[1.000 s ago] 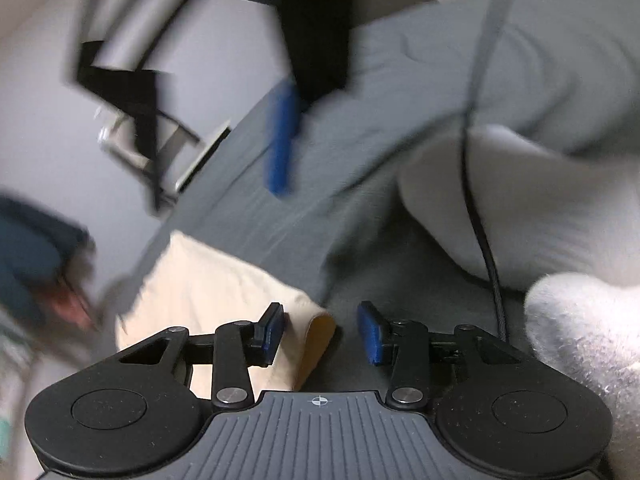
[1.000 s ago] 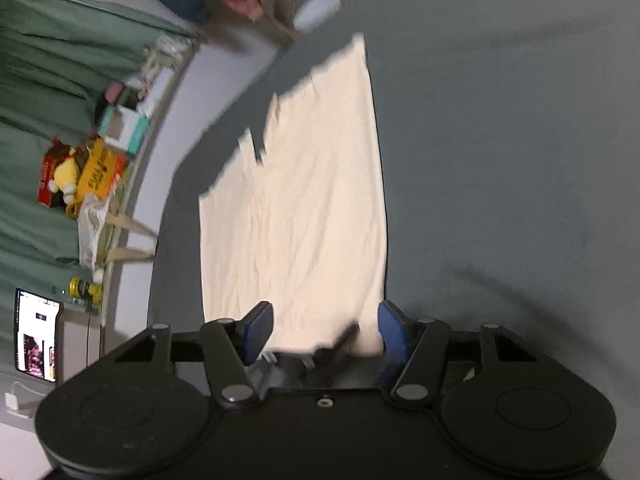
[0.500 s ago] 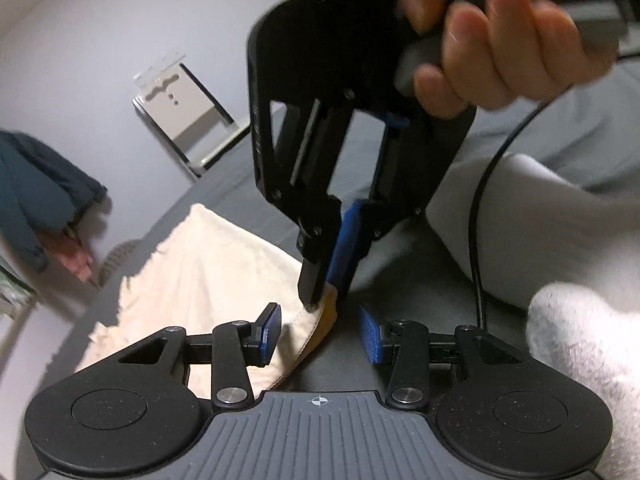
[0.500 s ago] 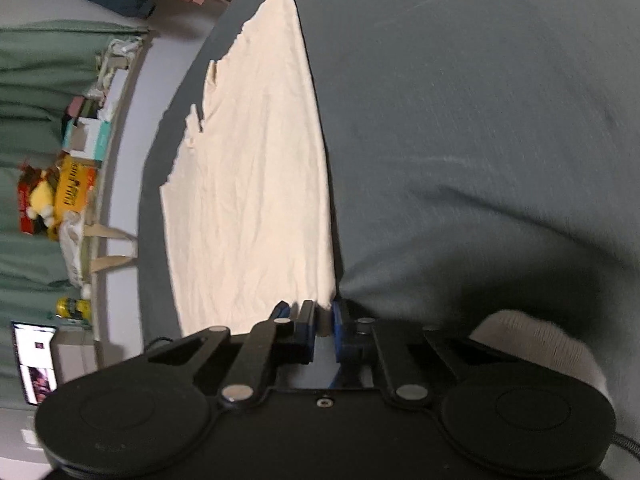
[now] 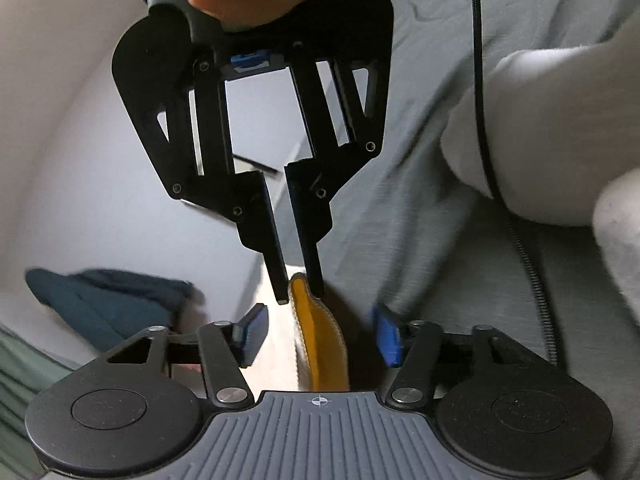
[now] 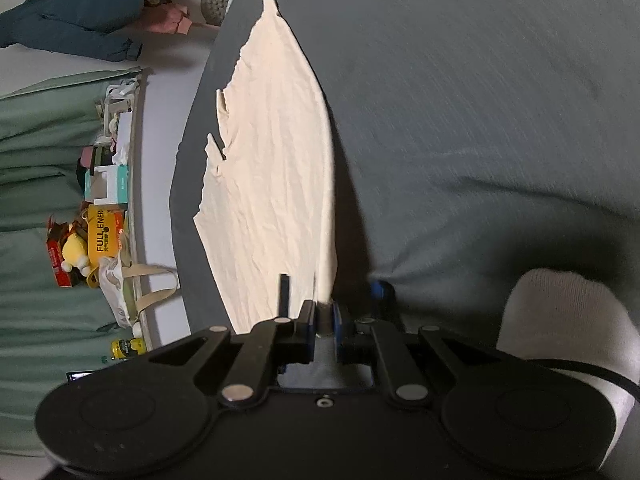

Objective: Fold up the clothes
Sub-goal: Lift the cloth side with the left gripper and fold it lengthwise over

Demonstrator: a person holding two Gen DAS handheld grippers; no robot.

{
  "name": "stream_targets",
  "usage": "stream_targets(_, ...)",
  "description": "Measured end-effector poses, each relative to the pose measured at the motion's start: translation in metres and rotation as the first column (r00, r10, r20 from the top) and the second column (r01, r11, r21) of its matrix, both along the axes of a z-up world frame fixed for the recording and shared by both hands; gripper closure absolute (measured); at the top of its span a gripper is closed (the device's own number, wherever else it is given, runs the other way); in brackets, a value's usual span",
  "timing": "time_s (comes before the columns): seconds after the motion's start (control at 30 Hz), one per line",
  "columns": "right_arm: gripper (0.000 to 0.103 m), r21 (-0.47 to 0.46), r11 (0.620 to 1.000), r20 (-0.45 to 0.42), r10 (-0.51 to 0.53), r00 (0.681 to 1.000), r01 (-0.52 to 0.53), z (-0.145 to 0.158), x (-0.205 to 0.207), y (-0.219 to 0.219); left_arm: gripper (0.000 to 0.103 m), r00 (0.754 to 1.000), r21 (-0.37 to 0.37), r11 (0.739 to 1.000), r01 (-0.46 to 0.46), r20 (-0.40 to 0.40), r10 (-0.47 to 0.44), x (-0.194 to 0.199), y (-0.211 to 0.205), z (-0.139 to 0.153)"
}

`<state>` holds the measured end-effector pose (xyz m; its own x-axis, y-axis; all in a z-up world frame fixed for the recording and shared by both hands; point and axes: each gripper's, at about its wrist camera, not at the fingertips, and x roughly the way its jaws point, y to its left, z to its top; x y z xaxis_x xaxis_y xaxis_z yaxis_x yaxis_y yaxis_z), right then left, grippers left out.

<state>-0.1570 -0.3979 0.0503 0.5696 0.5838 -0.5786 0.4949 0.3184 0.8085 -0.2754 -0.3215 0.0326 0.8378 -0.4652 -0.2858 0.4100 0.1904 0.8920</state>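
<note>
Pinched one corner of the cream garment [image 6: 276,152] in the right gripper [image 6: 323,316], lifted off the grey bedcover [image 6: 480,100]. Ran lengthwise straight away from those tongs, far tip pointing ahead. Hung spread just beneath, left gripper [image 5: 318,334] flanking the same corner, nearest for taking over.

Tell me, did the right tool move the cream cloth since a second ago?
Yes. The right tool closed on the cream cloth corner and lifted it off the grey bedsheet, toward the open left tool.
</note>
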Motion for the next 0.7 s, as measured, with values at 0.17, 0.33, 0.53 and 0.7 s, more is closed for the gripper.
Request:
stream_targets(0.17,0.090,0.003,1.000,-0.018,-0.013,1.000,0.013,-0.002,-0.001,-0.003,0.045,0.993,-0.046,0.999,-0.015,-0.120,0.009,0.014,0.000,0.012)
stream_targets(0.33,0.086,-0.023,0.999,-0.020,-0.037,0.999,0.037,-0.001,-0.006,-0.012,0.045,0.985,-0.098,0.995,-0.030,-0.171,0.013,0.019,0.002,0.023)
stream_targets(0.53,0.082,-0.039,0.997,-0.037,-0.066,0.997,0.064,-0.005,-0.010,-0.020,0.054,0.980,-0.153,0.988,-0.009,-0.200,-0.022,0.013,0.005,0.036)
stream_targets(0.7,0.082,-0.045,0.997,-0.038,-0.066,0.997,0.065,-0.004,-0.011,-0.023,0.081,0.965,-0.164,0.986,-0.026,-0.261,-0.018,0.026,0.011,0.034)
